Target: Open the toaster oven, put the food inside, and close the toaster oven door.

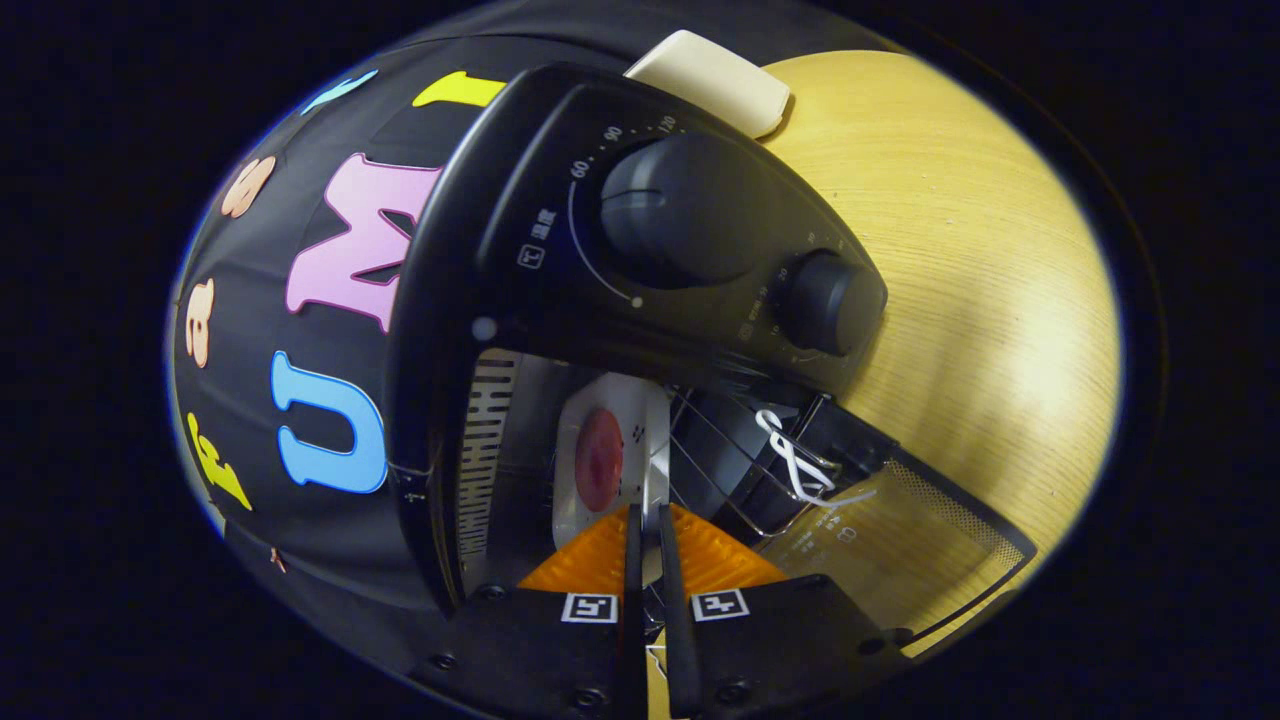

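The view is rolled sideways. The black toaster oven [520, 250] stands open, and its glass door [890, 545] is folded down over the wooden table [980, 250]. Inside the cavity, a white plate [580, 500] carrying a round red piece of food [600, 460] lies beside the wire rack [715, 470]. My gripper [648, 515] reaches into the oven mouth. Its two fingers are almost together and pinch the thin near rim of the plate, a sliver of which shows between them.
Two black knobs sit on the oven's control panel, a large one [680, 205] and a small one [830, 300]. A white cord [795, 462] hangs by the door's hinge end. A cream-coloured object [715, 80] lies on the table behind the oven.
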### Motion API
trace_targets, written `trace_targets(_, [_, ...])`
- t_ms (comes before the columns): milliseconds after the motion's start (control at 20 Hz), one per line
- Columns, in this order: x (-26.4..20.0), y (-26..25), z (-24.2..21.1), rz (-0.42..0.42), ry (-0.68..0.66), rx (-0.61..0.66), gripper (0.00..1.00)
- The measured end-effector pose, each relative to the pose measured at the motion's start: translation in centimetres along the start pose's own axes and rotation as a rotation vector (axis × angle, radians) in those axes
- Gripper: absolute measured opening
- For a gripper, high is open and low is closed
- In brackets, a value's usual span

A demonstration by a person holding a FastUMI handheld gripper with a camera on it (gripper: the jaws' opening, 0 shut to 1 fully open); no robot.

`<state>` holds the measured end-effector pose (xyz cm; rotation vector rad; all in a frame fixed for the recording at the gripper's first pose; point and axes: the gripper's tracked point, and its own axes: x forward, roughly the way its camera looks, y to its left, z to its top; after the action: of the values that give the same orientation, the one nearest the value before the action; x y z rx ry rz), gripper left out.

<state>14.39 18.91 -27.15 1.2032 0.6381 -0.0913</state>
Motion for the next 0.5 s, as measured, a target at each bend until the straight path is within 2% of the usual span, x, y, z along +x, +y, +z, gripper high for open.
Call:
trace_targets(100, [-1.1,0.8,-0.9,0.032,0.020,-0.012,0.27])
trace_targets(150, [-1.8,1.3,-1.0,0.047,0.033,-0.023,0.41])
trace_targets(250, [-3.3,1.4,-1.9,0.056,0.069,-0.056,0.85])
trace_targets(350, [-4.9,0.7,-2.1,0.035,0.080,-0.110,0.87])
trace_targets(400, [-5.7,0.7,-2.7,0.034,0.084,-0.133,0.95])
trace_targets(500, [-7.6,0.8,-3.3,0.029,0.097,-0.189,0.98])
